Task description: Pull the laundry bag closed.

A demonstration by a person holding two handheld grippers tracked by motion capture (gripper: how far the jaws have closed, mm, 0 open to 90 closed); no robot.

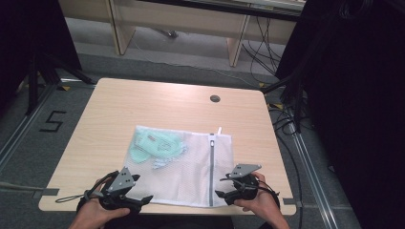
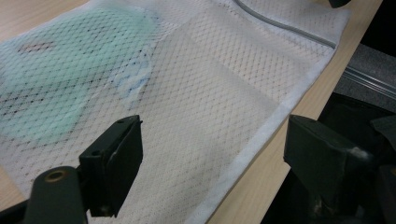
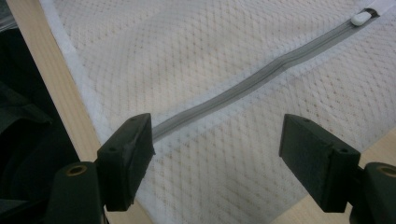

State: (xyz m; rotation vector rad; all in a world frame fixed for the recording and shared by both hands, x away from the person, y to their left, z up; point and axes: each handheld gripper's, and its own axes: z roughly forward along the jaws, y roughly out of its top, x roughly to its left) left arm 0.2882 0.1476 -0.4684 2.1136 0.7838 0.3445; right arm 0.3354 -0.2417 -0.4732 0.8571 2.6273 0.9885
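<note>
High view: both grippers, left gripper (image 1: 143,198) and right gripper (image 1: 218,193), open-jawed over mesh laundry bag (image 1: 191,167) — soft, light, floppy, best pinched along near hem.

From above our side of the table (image 1: 143,102) we look forward and down. Each gripper camera sits low and close over the white mesh laundry bag (image 1: 191,167) near the table's front edge, looking along its own jaws. All three views share the bag; its grey zipper (image 3: 243,88) appears in each.
</note>
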